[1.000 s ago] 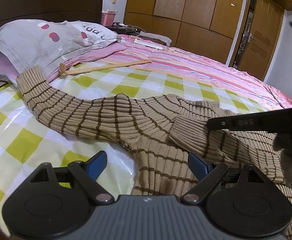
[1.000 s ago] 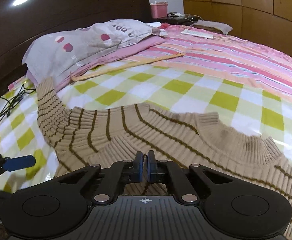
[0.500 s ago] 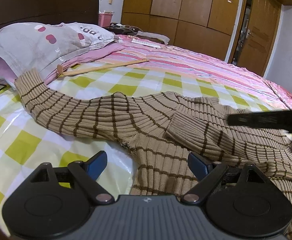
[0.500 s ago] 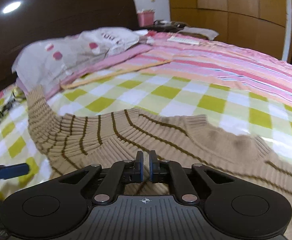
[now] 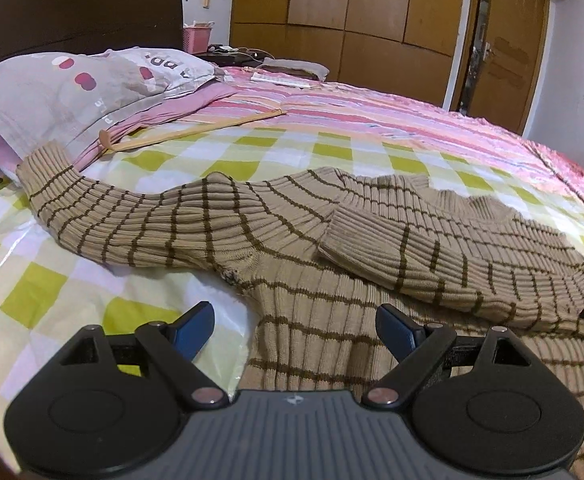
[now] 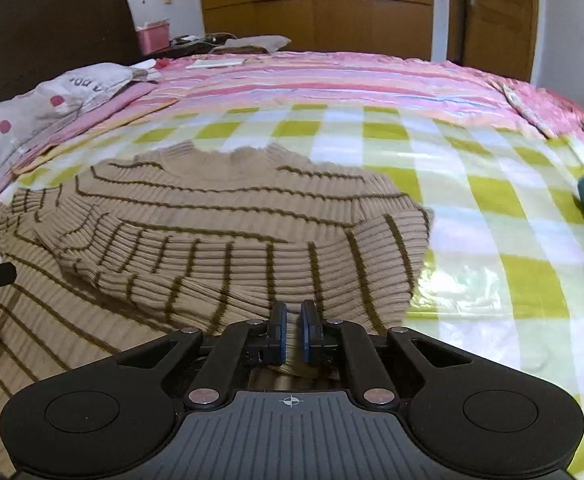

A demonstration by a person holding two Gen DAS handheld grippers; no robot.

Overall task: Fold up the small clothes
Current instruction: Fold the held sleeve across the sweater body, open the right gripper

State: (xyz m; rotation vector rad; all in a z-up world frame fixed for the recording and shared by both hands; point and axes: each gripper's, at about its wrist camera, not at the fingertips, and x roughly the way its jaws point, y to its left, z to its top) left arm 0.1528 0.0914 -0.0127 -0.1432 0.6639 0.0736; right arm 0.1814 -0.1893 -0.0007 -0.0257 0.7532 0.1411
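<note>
We see the sweater (image 5: 292, 240) lying on the checkered sheet (image 5: 332, 160), one sleeve (image 5: 452, 264) folded across its body, the pillow (image 5: 71, 92) behind it at left.

The left gripper (image 5: 294, 330) sits low and level, its two blue-tipped fingers (image 5: 191, 330) spread wide apart with nothing between them; both black linkage arms angle outward from the body. The right gripper (image 6: 294, 336) also sits low, pointing forward, its blue pads (image 6: 279, 334) drawn close together with only a narrow gap left between them. Whether anything is pinched in that gap cannot be told. At the left edge of the right wrist view, a dark finger of the left gripper shows.
</note>
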